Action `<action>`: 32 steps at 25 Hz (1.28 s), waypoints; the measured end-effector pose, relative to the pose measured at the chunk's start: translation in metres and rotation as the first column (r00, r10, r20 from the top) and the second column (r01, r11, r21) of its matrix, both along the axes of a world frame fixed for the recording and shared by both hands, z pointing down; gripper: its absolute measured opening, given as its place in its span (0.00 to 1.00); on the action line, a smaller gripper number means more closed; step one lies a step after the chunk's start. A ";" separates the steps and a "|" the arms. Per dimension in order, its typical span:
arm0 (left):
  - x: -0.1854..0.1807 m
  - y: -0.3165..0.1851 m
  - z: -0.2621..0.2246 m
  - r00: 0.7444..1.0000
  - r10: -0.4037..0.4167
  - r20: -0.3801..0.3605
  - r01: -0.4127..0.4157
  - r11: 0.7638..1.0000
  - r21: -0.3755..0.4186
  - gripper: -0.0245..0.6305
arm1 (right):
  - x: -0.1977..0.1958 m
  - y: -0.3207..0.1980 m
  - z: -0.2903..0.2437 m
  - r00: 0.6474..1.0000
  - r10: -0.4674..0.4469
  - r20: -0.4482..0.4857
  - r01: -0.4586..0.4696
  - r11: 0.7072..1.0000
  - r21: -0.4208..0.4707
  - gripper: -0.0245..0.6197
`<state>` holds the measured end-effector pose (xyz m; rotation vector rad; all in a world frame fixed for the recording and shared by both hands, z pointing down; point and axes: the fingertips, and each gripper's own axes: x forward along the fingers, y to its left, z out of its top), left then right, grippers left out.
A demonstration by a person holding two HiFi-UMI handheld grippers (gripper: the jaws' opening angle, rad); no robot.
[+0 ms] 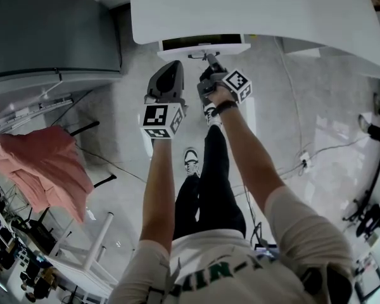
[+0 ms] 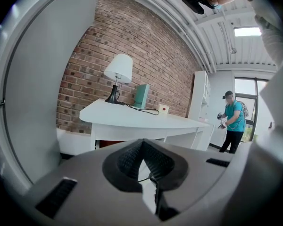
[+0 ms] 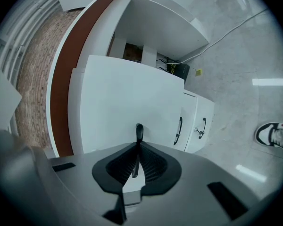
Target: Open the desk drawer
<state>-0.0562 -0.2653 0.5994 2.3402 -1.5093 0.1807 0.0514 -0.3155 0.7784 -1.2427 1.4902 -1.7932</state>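
Observation:
In the head view the top drawer [image 1: 202, 45] of a white pedestal stands a little way out under the edge of the white desk [image 1: 253, 8]. My right gripper [image 1: 208, 59] is shut on its slim black handle [image 3: 139, 132], which stands up between the ribbed pads in the right gripper view, in front of the white drawer front [image 3: 127, 102]. My left gripper [image 1: 170, 68] hovers just left of it, clear of the drawer, jaws shut with nothing between them. The left gripper [image 2: 142, 147] looks across the room, away from the drawer.
Two lower drawers with black handles [image 3: 179, 130] and a key [image 3: 197, 132] sit below. A pink cloth [image 1: 44, 163] on a rack and a grey cabinet [image 1: 50, 30] stand left. A cable [image 1: 294, 100] crosses the floor right. A person [image 2: 233, 121] stands far off.

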 end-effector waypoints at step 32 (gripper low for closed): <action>-0.001 0.041 0.002 0.999 -0.024 -0.021 0.024 0.999 -0.033 0.04 | 0.021 0.115 0.023 1.000 -0.012 -0.026 0.008 0.991 -0.133 0.07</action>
